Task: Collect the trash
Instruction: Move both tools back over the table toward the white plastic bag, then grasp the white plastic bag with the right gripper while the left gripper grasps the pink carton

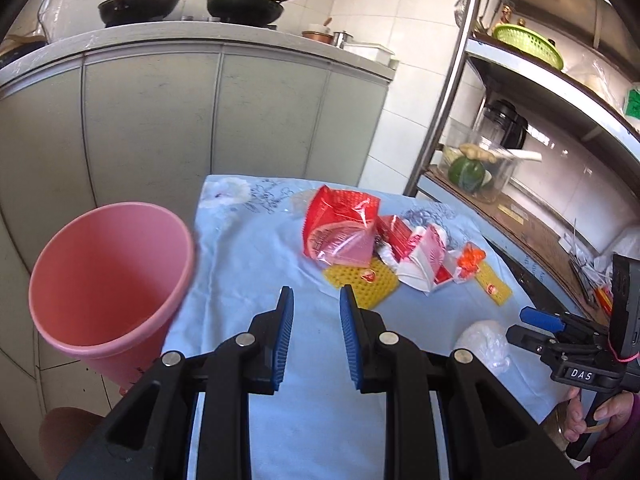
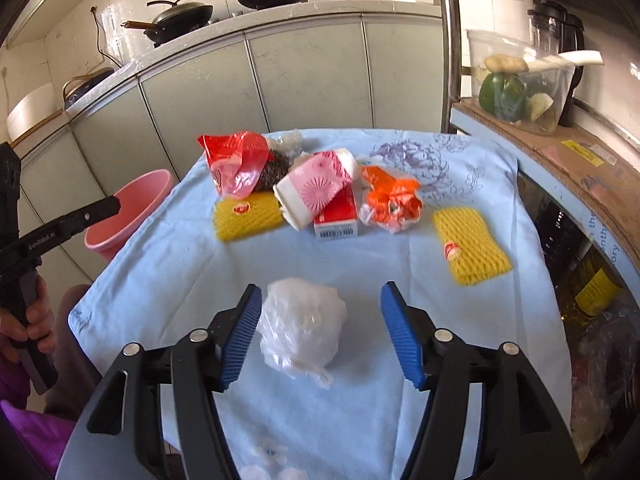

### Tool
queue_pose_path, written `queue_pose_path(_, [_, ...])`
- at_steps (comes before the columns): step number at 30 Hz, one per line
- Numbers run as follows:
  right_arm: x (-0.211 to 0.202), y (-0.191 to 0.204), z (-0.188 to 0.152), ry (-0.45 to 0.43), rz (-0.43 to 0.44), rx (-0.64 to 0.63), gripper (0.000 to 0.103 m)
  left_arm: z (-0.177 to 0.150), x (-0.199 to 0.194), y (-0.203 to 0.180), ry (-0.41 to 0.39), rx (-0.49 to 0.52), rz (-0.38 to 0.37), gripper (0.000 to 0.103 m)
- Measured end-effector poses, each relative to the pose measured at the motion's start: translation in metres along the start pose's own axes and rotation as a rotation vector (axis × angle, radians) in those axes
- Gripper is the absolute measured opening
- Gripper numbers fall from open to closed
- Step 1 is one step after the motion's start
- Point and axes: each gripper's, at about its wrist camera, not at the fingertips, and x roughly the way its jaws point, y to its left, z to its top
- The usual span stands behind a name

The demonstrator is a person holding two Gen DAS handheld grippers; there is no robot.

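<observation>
Right tongs [image 2: 320,332] are sitting wide open around the crumpled white plastic bag [image 2: 302,326] on the worktop [image 2: 180,260], pads not squeezing it yet, so nothing's being held. Left tongs [image 1: 316,334] are hanging narrowly parted and empty, just right of the pink bin [image 1: 108,276]. Rest of the trash, red wrappers [image 2: 236,160] and yellow foam nets [image 2: 470,244], is piling up beyond the white bag. Looks like the grab step; next they'll need closing on the bag, then carrying over to the bin.
</observation>
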Motion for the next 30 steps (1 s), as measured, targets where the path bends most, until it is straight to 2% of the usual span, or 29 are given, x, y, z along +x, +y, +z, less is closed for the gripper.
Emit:
queue_pose_path(3, [0.006, -0.002, -0.005, 0.032, 0.015, 0.015, 0.065, 0.000, 0.005, -0.006, 0.019, 0.011, -0.017, 0.027])
queue_pose_path(8, [0.016, 0.007, -0.009, 0.062, 0.038, -0.012, 0.065, 0.001, 0.013, -0.012, 0.048, 0.028, -0.037, 0.039])
queue_pose_path(15, [0.025, 0.013, -0.008, 0.071, 0.052, -0.054, 0.064, 0.010, 0.032, -0.037, 0.077, 0.095, -0.080, 0.043])
queue_pose_path(17, [0.026, 0.012, -0.008, 0.073, 0.049, -0.060, 0.051, 0.015, 0.038, -0.048, 0.081, 0.124, -0.094, 0.044])
queue_pose_path(20, [0.027, 0.004, -0.008, 0.074, 0.067, -0.034, 0.040, 0.024, 0.053, -0.065, 0.090, 0.154, -0.128, 0.044])
queue_pose_path(23, [0.023, -0.004, -0.007, 0.061, 0.061, -0.024, 0.036, 0.034, 0.073, -0.079, 0.112, 0.165, -0.153, 0.044])
queue_pose_path(30, [0.016, -0.026, -0.004, 0.027, 0.066, 0.032, 0.036, 0.046, 0.123, -0.107, 0.161, 0.225, -0.171, 0.044])
